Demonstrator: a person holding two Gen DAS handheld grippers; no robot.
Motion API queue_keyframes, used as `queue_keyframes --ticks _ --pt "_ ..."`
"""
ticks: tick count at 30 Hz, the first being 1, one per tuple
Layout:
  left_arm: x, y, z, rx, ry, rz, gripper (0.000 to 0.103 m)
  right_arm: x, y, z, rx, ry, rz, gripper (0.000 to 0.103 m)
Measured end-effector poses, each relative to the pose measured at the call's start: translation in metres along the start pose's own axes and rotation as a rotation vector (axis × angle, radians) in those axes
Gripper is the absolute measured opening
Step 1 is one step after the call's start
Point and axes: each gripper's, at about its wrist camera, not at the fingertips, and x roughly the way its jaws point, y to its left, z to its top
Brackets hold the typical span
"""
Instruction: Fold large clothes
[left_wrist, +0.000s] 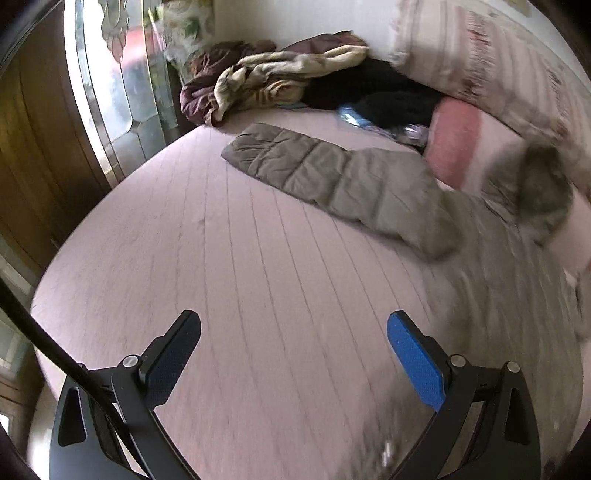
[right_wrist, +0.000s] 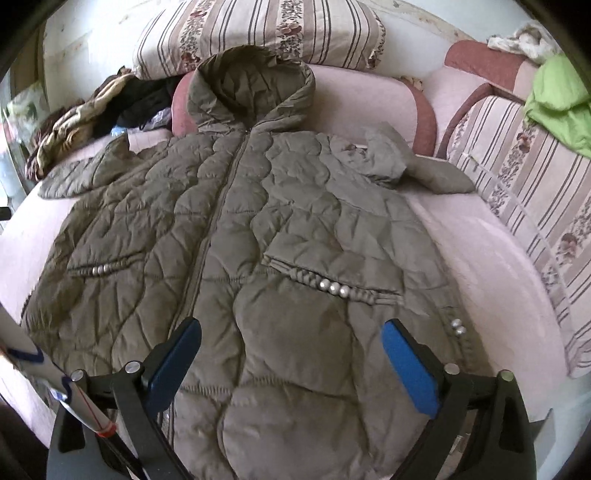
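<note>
An olive quilted hooded jacket (right_wrist: 258, 236) lies spread face up on the pink bed (right_wrist: 491, 258), zipper closed, hood (right_wrist: 251, 88) toward the pillows. Its left sleeve (left_wrist: 332, 173) stretches out flat across the bed (left_wrist: 207, 258) in the left wrist view; its right sleeve (right_wrist: 406, 162) lies bunched near the striped cushion. My right gripper (right_wrist: 291, 354) is open and empty, just above the jacket's lower front. My left gripper (left_wrist: 295, 343) is open and empty, above bare bed to the left of the jacket.
A heap of brown, beige and black clothes (left_wrist: 280, 77) lies at the bed's far corner. Striped floral pillows (right_wrist: 258, 33) line the head and the right side (right_wrist: 524, 192). A green garment (right_wrist: 557, 103) lies on the right. A wooden door and a glass panel (left_wrist: 122, 96) stand left.
</note>
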Motion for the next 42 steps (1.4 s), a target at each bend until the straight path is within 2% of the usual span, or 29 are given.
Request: queue_keyframes --ticks 2,4,7,14,18,21,23,24,26,27,28,30,33,36,39,42 --pt "0.028 0.006 0.022 -0.024 0.037 -0.003 0.1 0.007 -0.002 0.0 0.022 0.004 0.022 0.095" --pt "0.057 0.012 0.043 -0.064 0.082 -0.034 0.089 0.012 -0.005 0.001 0.044 -0.003 0.044 0.093" --pt "0.1 0.025 0.07 -0.166 0.159 -0.092 0.078 0.016 -0.008 0.001 0.056 -0.032 0.045 0.093" --pt "0.181 0.036 0.104 -0.387 0.248 -0.27 0.078 0.037 -0.018 0.004 0.098 -0.063 0.04 0.093" --pt "0.2 0.028 0.124 -0.402 0.18 -0.26 0.079 0.051 -0.02 0.007 0.094 -0.069 0.045 0.094" --pt "0.217 0.023 0.141 -0.442 0.164 -0.261 0.086 0.061 -0.021 0.009 0.091 -0.062 0.053 0.094" --pt "0.224 0.018 0.148 -0.468 0.153 -0.224 0.088 0.07 -0.022 0.008 0.098 -0.037 0.058 0.094" --pt "0.225 0.012 0.152 -0.457 0.155 -0.181 0.086 0.074 -0.024 0.008 0.104 -0.027 0.064 0.094" --pt "0.223 -0.003 0.155 -0.392 0.17 -0.068 0.06 0.077 -0.026 0.007 0.114 -0.019 0.071 0.094" --pt "0.221 -0.014 0.157 -0.331 0.184 -0.018 0.035 0.078 -0.027 0.006 0.114 -0.021 0.073 0.094" --pt "0.218 -0.02 0.158 -0.3 0.195 -0.016 0.018 0.077 -0.026 0.006 0.11 -0.023 0.073 0.094" --pt "0.203 -0.033 0.161 -0.294 0.211 -0.055 0.015 0.076 -0.026 0.004 0.1 -0.032 0.072 0.094" --pt "0.162 -0.063 0.166 -0.236 0.167 -0.12 0.014 0.072 -0.027 0.001 0.093 -0.046 0.072 0.094" --pt "0.11 -0.104 0.165 -0.151 0.122 -0.226 0.013 0.065 -0.031 -0.002 0.099 -0.068 0.062 0.094" --pt "0.06 -0.153 0.149 -0.046 0.098 -0.354 0.013 0.058 -0.037 -0.005 0.119 -0.084 0.056 0.094" --pt "0.025 -0.202 0.119 0.047 0.118 -0.488 0.013 0.052 -0.046 -0.005 0.152 -0.092 0.063 0.094"
